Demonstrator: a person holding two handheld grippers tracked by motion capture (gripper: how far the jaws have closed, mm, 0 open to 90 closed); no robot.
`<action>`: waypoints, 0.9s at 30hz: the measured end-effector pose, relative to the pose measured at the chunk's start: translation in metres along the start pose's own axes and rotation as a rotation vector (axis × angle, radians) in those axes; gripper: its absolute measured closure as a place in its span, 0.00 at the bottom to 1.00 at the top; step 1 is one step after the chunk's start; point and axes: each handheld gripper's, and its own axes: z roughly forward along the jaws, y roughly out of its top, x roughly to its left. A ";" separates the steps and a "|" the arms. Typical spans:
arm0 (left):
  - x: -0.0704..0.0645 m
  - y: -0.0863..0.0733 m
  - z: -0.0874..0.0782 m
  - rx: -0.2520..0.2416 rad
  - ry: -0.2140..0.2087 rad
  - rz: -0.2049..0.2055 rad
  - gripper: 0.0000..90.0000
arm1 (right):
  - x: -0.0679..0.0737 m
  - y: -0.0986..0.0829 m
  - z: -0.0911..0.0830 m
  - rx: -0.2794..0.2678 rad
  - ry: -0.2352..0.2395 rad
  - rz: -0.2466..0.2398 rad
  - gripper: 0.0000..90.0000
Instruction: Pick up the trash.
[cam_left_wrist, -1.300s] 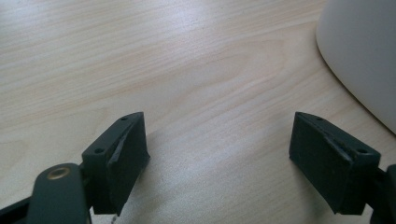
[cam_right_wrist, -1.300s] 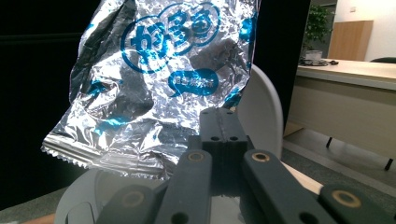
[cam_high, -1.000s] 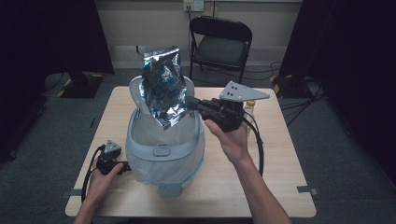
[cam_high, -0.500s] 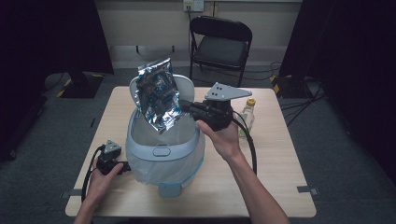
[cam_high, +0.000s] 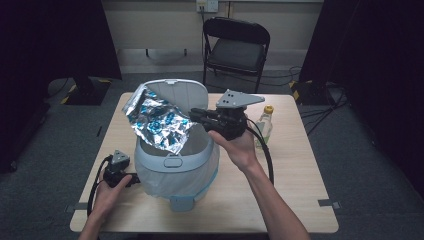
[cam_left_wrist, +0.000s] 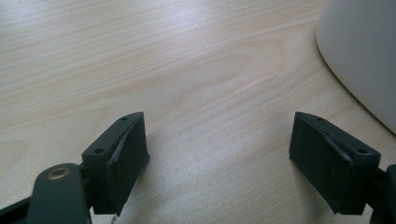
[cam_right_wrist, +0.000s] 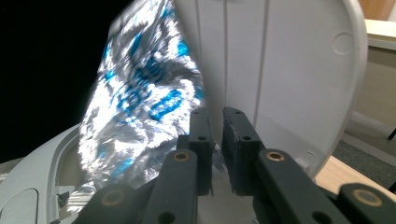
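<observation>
2 hand-held grippers: right (cam_high: 196, 116) clamps foil bag (cam_high: 159, 122) over bin (cam_high: 172, 161); left (cam_high: 131, 180) rests gaping.

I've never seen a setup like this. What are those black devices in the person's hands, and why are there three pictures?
A person holds a two-jaw tool in each hand. One camera looks down from above; one rides on each tool. The right gripper pinches a crinkled silver-and-blue foil bag over an open, lined bin on the wooden table. Its own view shows the jaws nearly closed on the foil. The left gripper rests on the table, jaws wide apart, beside the bin. A bottle stands behind the right hand.
</observation>
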 end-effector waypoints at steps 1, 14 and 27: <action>0.000 0.000 0.000 0.000 0.000 -0.001 0.21 | -0.001 0.000 0.000 -0.001 -0.002 0.005 0.89; 0.000 0.000 0.000 0.000 -0.002 -0.001 0.21 | -0.002 -0.003 -0.004 -0.004 0.008 0.020 0.83; 0.000 0.000 0.000 0.000 -0.002 -0.001 0.21 | -0.016 -0.016 -0.031 -0.044 -0.022 0.063 0.75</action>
